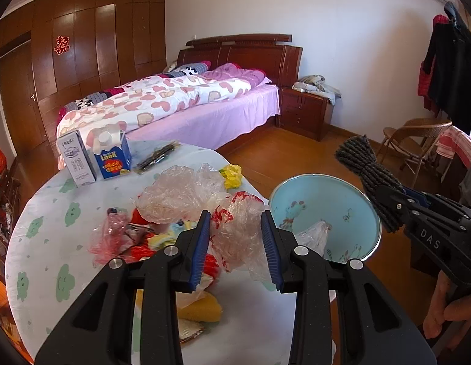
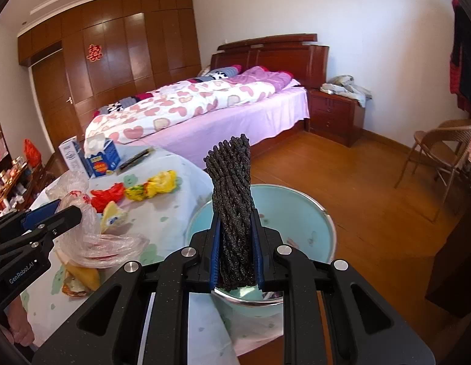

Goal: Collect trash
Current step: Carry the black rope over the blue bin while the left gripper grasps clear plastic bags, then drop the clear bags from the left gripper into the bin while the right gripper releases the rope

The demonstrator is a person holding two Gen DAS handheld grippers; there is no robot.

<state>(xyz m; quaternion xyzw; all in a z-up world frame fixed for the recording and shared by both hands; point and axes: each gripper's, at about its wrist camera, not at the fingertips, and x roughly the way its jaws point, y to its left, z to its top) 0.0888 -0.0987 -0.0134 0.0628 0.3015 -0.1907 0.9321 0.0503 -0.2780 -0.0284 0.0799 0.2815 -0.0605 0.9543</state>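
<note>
Trash gathered over the table (image 1: 46, 243).
Left tongs (image 1: 237, 245) clamped on crumpled plastic bag (image 1: 238, 237); right tongs (image 2: 235, 252) clamped on dark twisted bundle (image 2: 232, 188) above blue basin (image 2: 296, 213).

Tablecloth (image 1: 52, 231): white, green cloud faces. Basin (image 1: 320, 194), at 3 o'clock of the table: pale blue, cartoon animal print. Snack pack (image 2: 232, 200): black twisted sticks. Crumpled bag (image 1: 238, 237): clear with red print. Wrapper (image 1: 232, 175), 12 o'clock of the bag: yellow. Carton (image 1: 112, 155): blue (white top). Duvet (image 1: 162, 97): white, pink hearts.
</note>
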